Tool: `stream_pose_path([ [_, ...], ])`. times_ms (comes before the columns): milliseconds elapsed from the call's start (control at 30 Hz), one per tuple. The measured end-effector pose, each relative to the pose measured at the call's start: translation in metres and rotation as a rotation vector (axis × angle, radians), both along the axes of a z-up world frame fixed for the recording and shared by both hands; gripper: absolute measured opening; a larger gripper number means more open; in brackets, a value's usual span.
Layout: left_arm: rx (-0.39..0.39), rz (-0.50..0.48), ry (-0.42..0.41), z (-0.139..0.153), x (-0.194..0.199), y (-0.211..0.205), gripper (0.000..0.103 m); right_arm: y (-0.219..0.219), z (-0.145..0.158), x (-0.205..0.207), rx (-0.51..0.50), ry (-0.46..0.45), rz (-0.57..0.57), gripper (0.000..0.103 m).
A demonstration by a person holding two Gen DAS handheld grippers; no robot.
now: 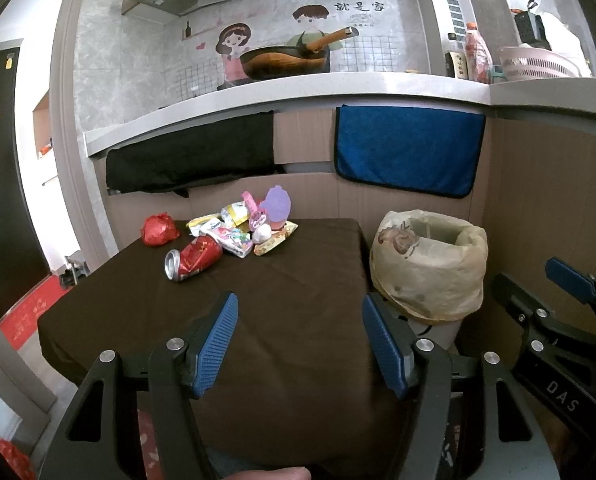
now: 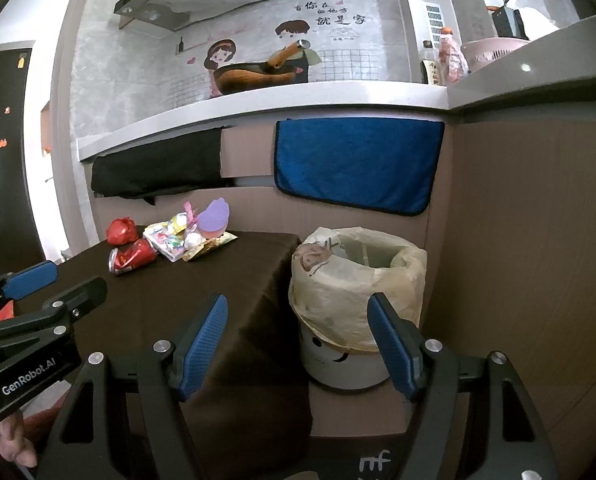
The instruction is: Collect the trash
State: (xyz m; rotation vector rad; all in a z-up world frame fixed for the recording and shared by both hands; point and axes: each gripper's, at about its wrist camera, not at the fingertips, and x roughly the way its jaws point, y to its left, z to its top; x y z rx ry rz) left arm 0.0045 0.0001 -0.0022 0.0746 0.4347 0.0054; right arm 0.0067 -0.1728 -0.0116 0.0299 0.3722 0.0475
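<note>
A pile of trash lies at the far side of a brown-clothed table [image 1: 282,304]: a crushed red can [image 1: 192,260], a red crumpled bag [image 1: 159,230], colourful wrappers [image 1: 234,236], a purple piece [image 1: 276,204] and a white ball [image 1: 263,233]. A white bin lined with a yellowish bag [image 1: 428,264] stands right of the table. My left gripper [image 1: 298,340] is open and empty above the near table. My right gripper [image 2: 298,344] is open and empty, in front of the bin [image 2: 358,280]. The can [image 2: 132,258] and wrappers [image 2: 174,240] show far left in the right wrist view.
A counter [image 1: 298,88] with a wok [image 1: 286,60], bottles and a pink basket [image 1: 538,64] runs behind. A black cloth [image 1: 194,156] and blue towel [image 1: 408,150] hang below it. Brown panel walls [image 2: 518,240] close the right side. A dark fridge [image 1: 2,180] stands left.
</note>
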Motion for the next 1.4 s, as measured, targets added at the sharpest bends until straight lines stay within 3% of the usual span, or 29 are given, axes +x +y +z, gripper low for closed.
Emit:
stream_pose_path([
  [1400, -0.001, 0.005, 0.001, -0.0001, 0.0004, 0.0036, 0.065, -0.0008, 0.0006, 0.0031, 0.006, 0.009, 0.009, 0.07],
])
